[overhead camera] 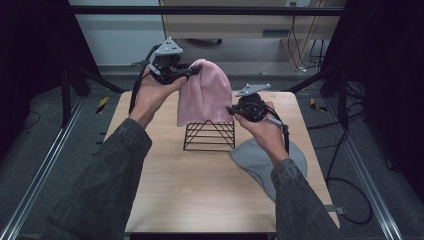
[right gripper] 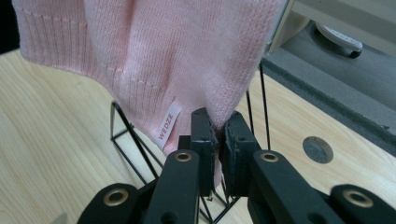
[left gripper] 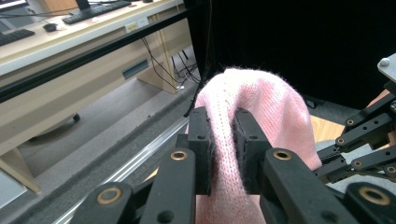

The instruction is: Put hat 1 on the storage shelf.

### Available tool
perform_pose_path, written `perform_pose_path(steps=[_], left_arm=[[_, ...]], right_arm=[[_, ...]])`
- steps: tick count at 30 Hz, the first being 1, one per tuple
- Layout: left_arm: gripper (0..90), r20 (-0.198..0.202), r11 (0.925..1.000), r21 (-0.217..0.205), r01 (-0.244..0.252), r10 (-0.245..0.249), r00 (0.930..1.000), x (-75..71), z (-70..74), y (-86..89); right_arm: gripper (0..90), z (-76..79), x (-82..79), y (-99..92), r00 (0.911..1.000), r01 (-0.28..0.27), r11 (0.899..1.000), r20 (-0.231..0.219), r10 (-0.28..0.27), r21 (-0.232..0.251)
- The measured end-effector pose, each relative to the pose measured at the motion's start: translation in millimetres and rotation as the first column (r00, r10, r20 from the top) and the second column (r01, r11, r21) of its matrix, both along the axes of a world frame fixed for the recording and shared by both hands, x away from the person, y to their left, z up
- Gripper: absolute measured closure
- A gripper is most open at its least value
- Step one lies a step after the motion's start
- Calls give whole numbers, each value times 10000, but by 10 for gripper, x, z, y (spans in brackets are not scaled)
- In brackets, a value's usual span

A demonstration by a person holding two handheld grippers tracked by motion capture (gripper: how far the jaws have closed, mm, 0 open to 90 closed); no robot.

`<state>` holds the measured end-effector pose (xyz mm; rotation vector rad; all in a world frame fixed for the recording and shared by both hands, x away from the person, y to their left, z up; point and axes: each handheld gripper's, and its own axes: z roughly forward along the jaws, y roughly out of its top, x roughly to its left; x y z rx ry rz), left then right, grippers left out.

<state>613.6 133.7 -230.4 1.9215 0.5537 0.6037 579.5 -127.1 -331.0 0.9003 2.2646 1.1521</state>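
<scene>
Two grippers hold one pink hat up over the middle of the table. The left gripper pinches the round top of the hat, with its jaws closed tight on a fold of the soft knit. The right gripper pinches the bottom edge of the hat, and its jaws are also closed on the cloth.

The hat hangs long and nearly straight up and down. Its round top points up and a little away from the person. Its open end points down at the table. It leans a bit, because the top is held higher and more to the left than the bottom corner.

The bottom edge of the hat hangs just over a black wire stand. The stand is shaped like a little tent. In the right gripper view a small white tag sits near the hat's bottom edge.

A grey hat lies flat on the table under the person's right arm, near the stand.
</scene>
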Motion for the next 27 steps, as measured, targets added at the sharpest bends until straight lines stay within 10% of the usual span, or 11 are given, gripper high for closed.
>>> perform_pose_path(steps=[27], left_arm=[[784,-693,9941,690,840,-792,9944,-163,-662,-142]], right_arm=[[843,-680,-120,-56,9957,122,9923,-896,-233,-1231]])
